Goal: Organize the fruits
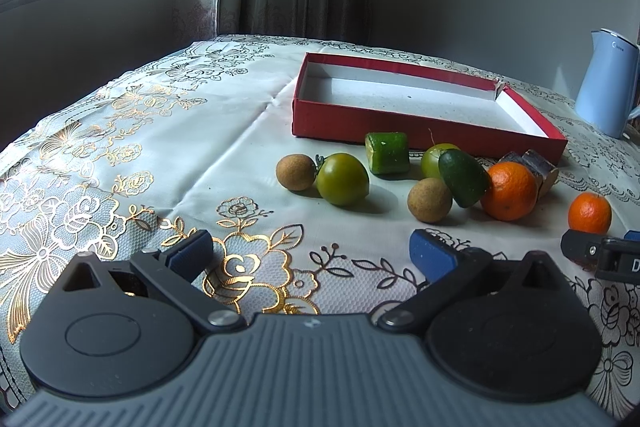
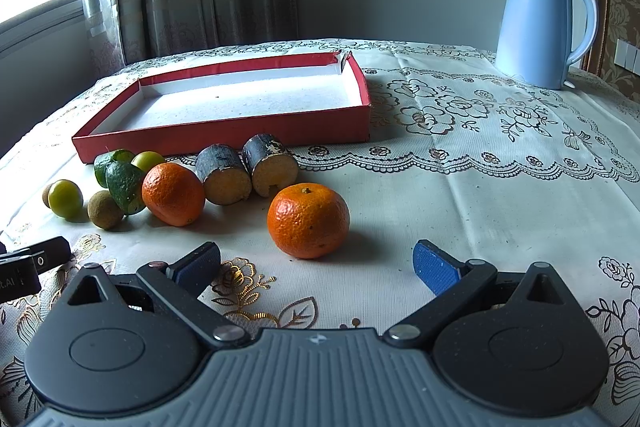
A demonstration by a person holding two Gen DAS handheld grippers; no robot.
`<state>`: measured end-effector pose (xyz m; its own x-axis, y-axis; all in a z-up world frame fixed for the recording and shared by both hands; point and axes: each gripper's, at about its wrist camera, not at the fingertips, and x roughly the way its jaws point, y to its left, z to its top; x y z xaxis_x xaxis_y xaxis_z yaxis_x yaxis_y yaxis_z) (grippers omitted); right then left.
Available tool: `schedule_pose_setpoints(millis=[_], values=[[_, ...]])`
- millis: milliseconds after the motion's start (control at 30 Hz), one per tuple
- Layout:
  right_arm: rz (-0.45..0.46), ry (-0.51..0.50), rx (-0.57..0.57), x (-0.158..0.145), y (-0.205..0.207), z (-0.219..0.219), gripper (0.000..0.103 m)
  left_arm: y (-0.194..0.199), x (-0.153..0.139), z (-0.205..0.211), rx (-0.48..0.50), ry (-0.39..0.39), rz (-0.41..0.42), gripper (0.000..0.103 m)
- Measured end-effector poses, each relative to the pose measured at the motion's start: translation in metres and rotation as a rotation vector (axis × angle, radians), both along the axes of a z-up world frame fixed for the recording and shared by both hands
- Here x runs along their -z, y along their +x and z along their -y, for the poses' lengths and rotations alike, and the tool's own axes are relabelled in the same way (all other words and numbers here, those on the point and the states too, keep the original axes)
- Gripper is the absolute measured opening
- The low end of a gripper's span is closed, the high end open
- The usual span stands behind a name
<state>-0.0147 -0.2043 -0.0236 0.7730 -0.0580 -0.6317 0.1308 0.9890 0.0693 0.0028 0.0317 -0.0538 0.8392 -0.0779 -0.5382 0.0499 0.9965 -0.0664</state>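
A shallow red box (image 1: 420,135) (image 2: 224,137) with a white inside lies on the tablecloth and holds nothing. In front of it lie loose pieces: two green tomatoes (image 1: 343,179), two brown longans (image 1: 430,200), two green cucumber chunks (image 1: 387,153), two oranges (image 1: 509,191) (image 2: 308,221) and two dark sugarcane pieces (image 2: 224,175). My left gripper (image 1: 312,253) is open and empty, just short of the green tomato. My right gripper (image 2: 318,267) is open and empty, right before the nearer orange. Part of the right gripper shows in the left wrist view (image 1: 600,253).
A light blue electric kettle (image 2: 540,27) stands at the far right of the table. Curtains and a window are behind the table's far edge. The lace tablecloth (image 2: 480,155) covers the table; bare cloth lies to the left and right of the fruit.
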Motion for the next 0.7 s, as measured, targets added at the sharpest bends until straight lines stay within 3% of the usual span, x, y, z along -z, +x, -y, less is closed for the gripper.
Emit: schedule_pose_setpoints(millis=[267,367,433,700], values=[[-0.001,0.004,0.0,0.0,0.0,0.0,0.103,0.002,-0.022,-0.011,0.009,0.015,0.085,0.103],[0.0,0.009,0.001,0.0,0.0,0.001,0.103,0.008,-0.026,-0.014,0.023,0.009,0.098,0.1],[0.0,0.011,0.001,0.0,0.0,0.001,0.103,0.012,-0.026,-0.014,0.046,0.001,0.09,0.087],[0.0,0.012,0.001,0.0,0.0,0.001,0.103,0.017,-0.022,-0.001,0.13,-0.002,0.111,0.087]])
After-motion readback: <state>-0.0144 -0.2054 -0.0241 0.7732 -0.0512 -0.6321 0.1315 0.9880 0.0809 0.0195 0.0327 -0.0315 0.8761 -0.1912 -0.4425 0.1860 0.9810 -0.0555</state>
